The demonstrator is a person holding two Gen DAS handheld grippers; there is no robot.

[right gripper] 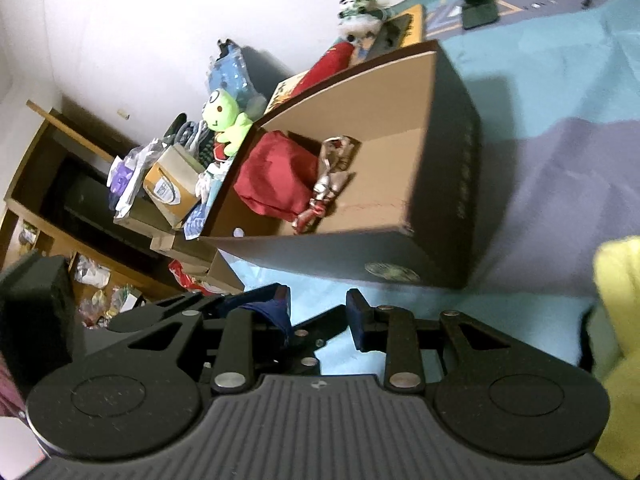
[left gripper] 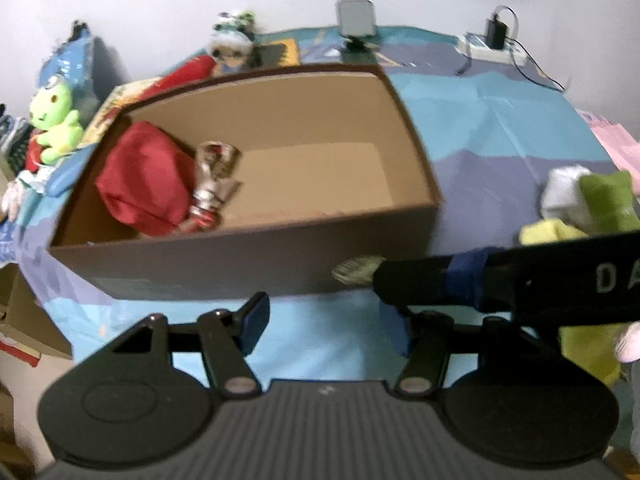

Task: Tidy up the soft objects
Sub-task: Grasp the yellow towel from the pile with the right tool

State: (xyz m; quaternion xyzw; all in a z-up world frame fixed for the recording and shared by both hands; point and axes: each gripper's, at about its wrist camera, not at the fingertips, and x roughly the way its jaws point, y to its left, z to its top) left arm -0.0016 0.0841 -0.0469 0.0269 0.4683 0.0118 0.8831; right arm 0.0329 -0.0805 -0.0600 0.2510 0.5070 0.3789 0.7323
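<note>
Both hand-held grippers, left (left gripper: 328, 320) and right (right gripper: 318, 314), are hovering spread and empty before the cardboard box (left gripper: 240, 256) holding a red pouch (left gripper: 140, 184).

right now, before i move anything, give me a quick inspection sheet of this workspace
surface: blue and purple patterned cloth over the table, creased.
job's things: open cardboard box holding a red cloth bundle and a silver-red figure; yellow, green and white soft items lie outside the box to its right.
clutter: green plush and small doll behind the box.
grippers: left gripper open and empty; right gripper open and empty, both in front of the box.
cables: black adapter and wires on a white power strip at the far edge.
surroundings: pale wall; crowded wooden shelf beside the table.
</note>
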